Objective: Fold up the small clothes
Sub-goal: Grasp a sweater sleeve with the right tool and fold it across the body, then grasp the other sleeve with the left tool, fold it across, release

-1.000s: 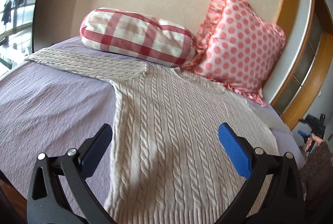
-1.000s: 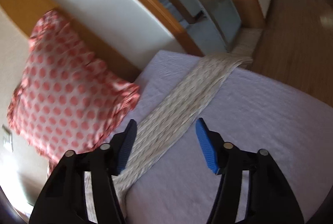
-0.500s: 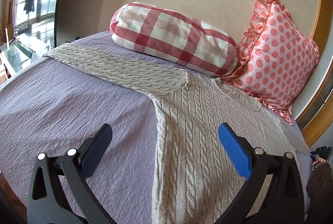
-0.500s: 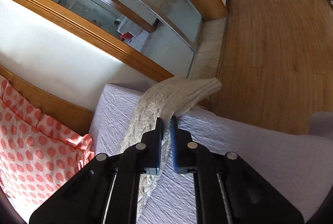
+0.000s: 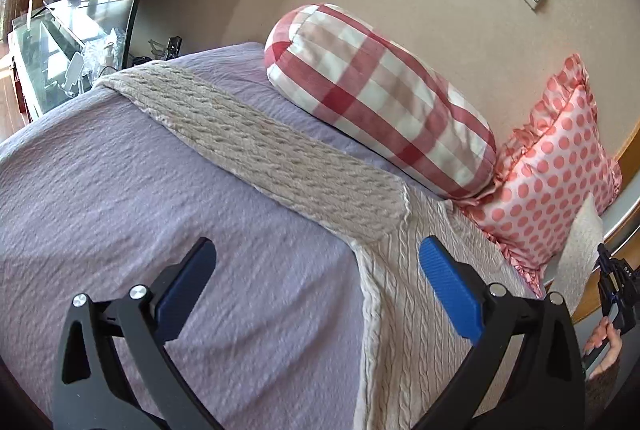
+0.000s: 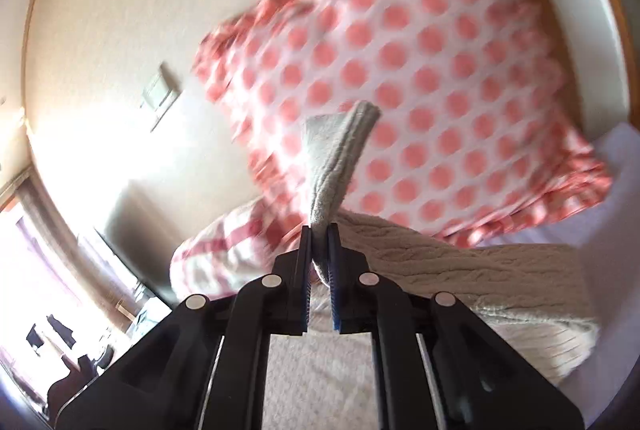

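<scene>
Your right gripper pinches one sleeve of the sweater; your left gripper is wide open over the bed.

Your left gripper (image 5: 318,288) has its blue ribbed jaws spread far apart, with nothing between them. Under it you see the bumpy purple bedspread (image 5: 120,198) and the cream sweater (image 5: 404,342), knitted in twisty rope lines and lying flat on the bed. Its left sleeve (image 5: 256,146) stretches out flat toward the far edge of the bed. Your right gripper (image 6: 319,262) has its jaws squeezed shut on the soft right sleeve (image 6: 332,166), which sticks up past them in a floppy point. Behind the sweater, a round checked pillow (image 5: 380,102) lies next to a frilly pink dotted cushion (image 5: 560,170), against a tan wall.
</scene>
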The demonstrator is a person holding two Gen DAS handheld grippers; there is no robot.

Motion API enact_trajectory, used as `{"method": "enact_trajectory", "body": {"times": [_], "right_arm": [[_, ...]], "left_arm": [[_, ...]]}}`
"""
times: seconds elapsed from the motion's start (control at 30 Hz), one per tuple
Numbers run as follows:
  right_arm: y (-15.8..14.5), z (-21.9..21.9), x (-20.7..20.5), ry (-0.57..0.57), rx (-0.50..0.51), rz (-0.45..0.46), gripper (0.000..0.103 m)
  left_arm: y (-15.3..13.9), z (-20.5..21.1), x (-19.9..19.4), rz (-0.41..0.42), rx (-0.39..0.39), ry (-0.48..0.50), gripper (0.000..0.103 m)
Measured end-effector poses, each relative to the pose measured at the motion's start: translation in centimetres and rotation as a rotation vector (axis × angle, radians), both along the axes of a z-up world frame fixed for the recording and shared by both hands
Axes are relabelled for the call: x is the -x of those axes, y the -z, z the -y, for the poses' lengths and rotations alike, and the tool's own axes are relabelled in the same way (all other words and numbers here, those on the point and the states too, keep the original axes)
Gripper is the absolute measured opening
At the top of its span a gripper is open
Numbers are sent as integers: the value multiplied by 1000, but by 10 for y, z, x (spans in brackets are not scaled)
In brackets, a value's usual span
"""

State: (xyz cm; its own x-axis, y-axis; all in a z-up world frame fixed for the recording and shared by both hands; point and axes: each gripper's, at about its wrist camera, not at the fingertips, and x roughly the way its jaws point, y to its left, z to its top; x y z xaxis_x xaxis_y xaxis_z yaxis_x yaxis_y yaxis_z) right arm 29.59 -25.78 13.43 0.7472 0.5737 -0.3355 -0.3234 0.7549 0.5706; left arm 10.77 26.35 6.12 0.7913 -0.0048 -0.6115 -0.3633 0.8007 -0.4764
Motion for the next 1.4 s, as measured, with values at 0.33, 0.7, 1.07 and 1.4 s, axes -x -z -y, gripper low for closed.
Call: {"method": "enact_trajectory", "body": {"times": [0.33, 0.7, 1.07, 1.4], "right_arm": [[127, -161, 12, -373, 109, -513, 14], [54, -27, 53, -201, -59, -307, 72], [47, 71, 68, -28, -205, -230, 77], [63, 97, 68, 52, -198, -260, 78]], "left_arm": [[31, -77, -24, -104, 120, -123, 89], [55, -164, -51, -61, 347, -299, 55], [-31, -131, -99, -120, -39, -267, 6], [-69, 273, -138, 79, -510, 678, 8]]}}
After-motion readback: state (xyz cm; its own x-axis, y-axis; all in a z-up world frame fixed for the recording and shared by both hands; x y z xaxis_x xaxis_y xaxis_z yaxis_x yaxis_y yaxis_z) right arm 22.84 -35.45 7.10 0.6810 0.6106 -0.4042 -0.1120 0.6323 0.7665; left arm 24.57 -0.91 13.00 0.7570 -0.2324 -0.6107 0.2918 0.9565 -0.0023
